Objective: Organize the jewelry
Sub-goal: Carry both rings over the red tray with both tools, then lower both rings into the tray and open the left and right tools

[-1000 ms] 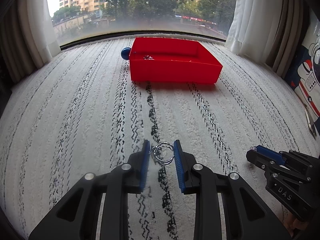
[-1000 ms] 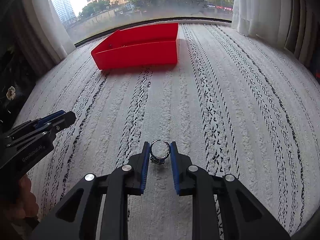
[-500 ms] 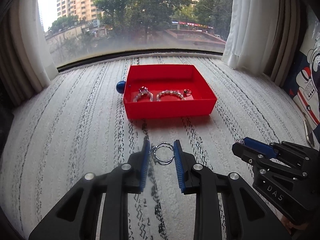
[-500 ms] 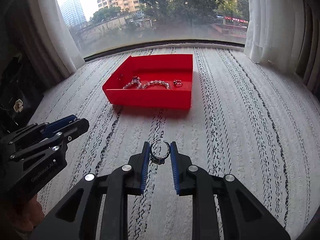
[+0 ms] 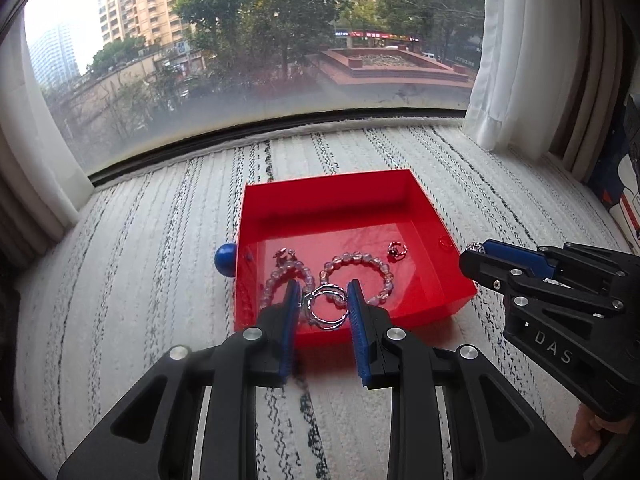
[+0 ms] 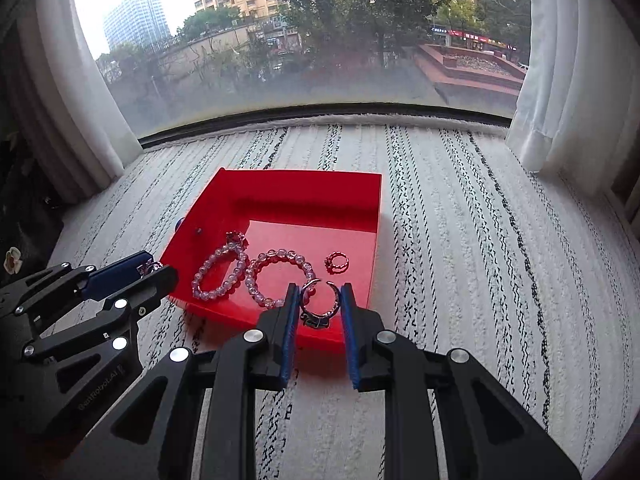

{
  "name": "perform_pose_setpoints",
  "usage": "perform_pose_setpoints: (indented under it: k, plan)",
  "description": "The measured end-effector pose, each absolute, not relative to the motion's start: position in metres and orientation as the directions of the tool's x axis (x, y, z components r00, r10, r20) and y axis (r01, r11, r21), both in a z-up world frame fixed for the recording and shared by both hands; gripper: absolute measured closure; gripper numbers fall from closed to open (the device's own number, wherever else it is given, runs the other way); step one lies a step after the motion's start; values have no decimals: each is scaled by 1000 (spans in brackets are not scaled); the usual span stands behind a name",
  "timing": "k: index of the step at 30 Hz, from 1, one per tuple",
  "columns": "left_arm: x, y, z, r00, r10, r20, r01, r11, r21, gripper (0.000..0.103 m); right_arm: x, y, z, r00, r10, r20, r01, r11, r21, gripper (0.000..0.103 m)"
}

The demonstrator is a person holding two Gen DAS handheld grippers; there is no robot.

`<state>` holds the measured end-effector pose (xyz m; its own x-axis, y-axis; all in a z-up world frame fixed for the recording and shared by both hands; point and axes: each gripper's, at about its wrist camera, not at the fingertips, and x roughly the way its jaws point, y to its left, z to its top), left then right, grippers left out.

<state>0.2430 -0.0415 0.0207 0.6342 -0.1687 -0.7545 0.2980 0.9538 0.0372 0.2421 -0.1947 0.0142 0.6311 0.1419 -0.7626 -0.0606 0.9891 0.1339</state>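
L tongs pinch ring | R tongs pinch open ring | both over tray front

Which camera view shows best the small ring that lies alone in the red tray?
The right wrist view: the small ring lies unobstructed on the floor of the red tray, and its wavy band can be seen. In the left wrist view, the same ring sits farther away near the tray's right wall and looks darker.

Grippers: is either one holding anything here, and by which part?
Both. The left gripper pinches a silver double ring across its band's outer sides. The right gripper pinches an open silver ring the same way.
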Motion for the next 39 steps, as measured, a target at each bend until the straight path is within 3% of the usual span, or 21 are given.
perform_pose_setpoints:
  k: [13, 39]
  plan:
    - [324, -40, -19, 556, -162, -815, 280, 960, 0, 80, 305, -181, -12, 576, 132, -806, -72, 991, 111, 82]
    - [365, -46, -52, 532, -96, -841, 235, 971, 38, 80, 349, -185, -51, 504, 120, -855, -14, 991, 131, 82]
